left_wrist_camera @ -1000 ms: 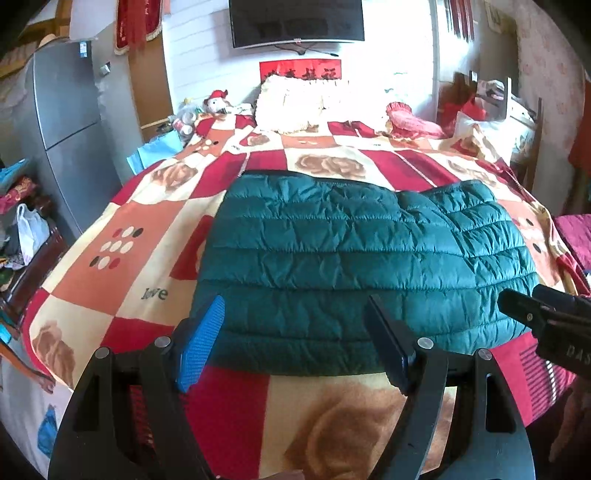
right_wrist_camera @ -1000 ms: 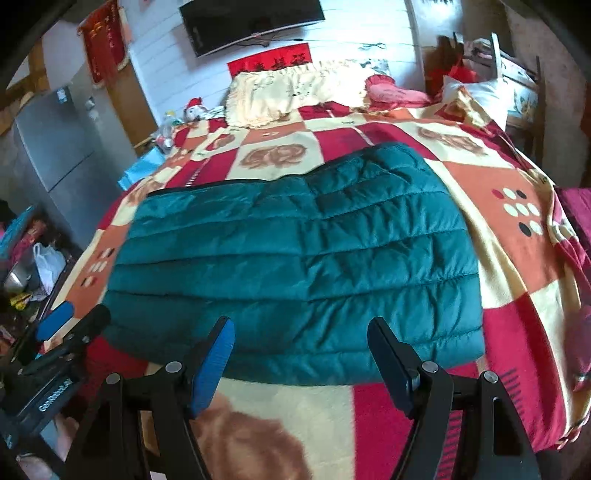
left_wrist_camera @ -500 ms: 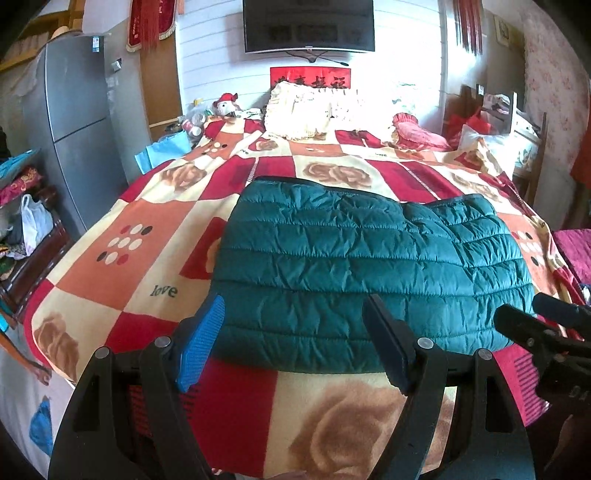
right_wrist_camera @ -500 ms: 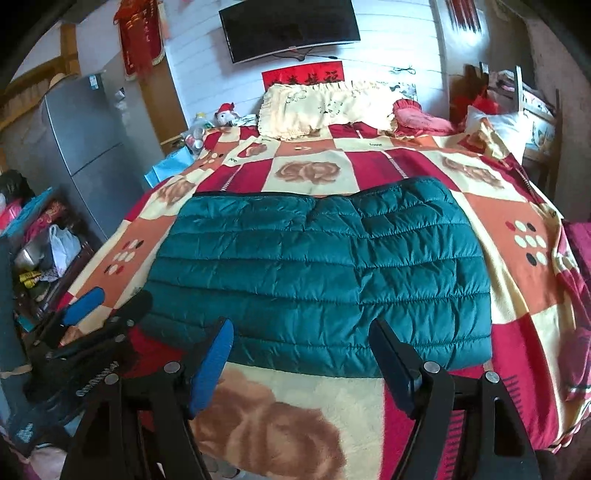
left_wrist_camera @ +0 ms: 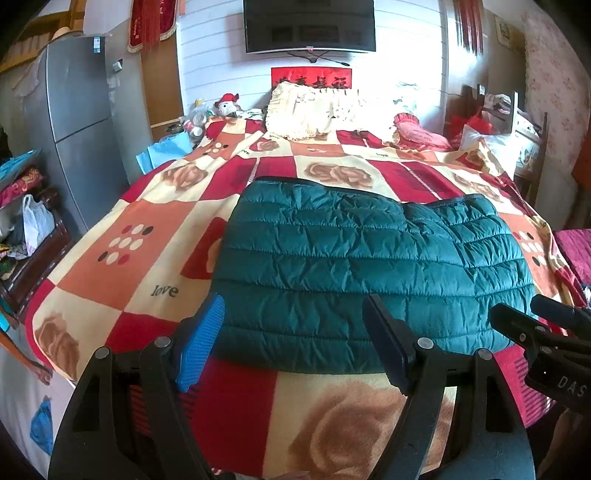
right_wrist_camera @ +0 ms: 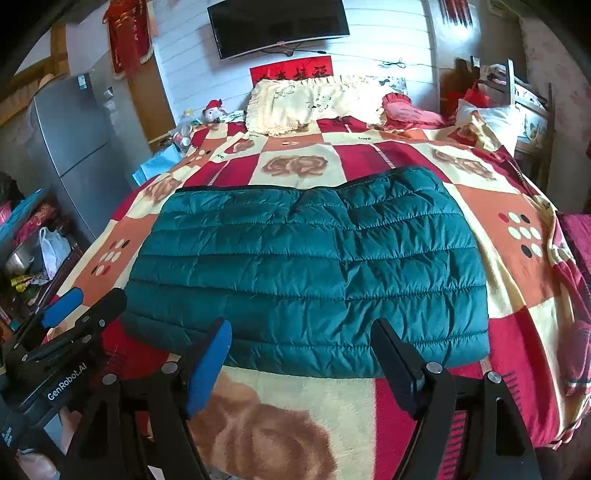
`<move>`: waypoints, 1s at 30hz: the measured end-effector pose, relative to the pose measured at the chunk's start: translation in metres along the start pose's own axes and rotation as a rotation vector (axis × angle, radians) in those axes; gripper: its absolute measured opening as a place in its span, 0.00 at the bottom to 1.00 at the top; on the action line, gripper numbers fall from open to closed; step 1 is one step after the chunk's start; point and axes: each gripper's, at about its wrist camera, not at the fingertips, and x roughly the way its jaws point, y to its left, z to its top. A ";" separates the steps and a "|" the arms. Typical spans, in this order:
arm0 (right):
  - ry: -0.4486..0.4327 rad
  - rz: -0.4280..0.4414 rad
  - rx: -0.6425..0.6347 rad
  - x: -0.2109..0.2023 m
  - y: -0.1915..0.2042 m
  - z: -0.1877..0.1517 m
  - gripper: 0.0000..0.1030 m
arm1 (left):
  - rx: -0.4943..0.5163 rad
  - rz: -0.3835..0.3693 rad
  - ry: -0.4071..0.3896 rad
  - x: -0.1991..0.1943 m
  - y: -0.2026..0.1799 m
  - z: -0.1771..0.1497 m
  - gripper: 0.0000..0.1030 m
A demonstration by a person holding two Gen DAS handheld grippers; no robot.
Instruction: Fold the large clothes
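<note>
Bedroom walls and a television [left_wrist_camera: 309, 26] are filling the background, and a bed under a checked blanket [left_wrist_camera: 122, 258] is spreading out ahead of both sets of jaws. Lying flat on that blanket, just beyond the tips of the jaws, a green padded jacket [left_wrist_camera: 369, 269] is showing as a wide, already doubled-over slab. It is looking light, soft and puffy, with a slick shell, so it will likely be sliding and springing back open unless it is pinched firmly through the whole thickness. The near corners of its front edge are looking like the best places to take hold.

The left gripper [left_wrist_camera: 293, 339] is hovering with its jaws apart, gripping nothing, its tips over the jacket's near edge. The right gripper [right_wrist_camera: 301, 354] is doing the same, jaws spread and empty.

Beyond the jacket, pillows [right_wrist_camera: 295, 99] and a stuffed toy [left_wrist_camera: 227, 105] are sitting at the head of the bed, well apart from it. A fridge [left_wrist_camera: 74, 122] is standing off beyond the left jaw. Nothing is blocking the way to the jacket; only the loose blanket beneath may be bunching up with it.
</note>
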 end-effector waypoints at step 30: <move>0.002 -0.010 -0.025 0.016 0.005 0.021 0.75 | -0.004 -0.025 0.030 0.021 -0.006 0.012 0.76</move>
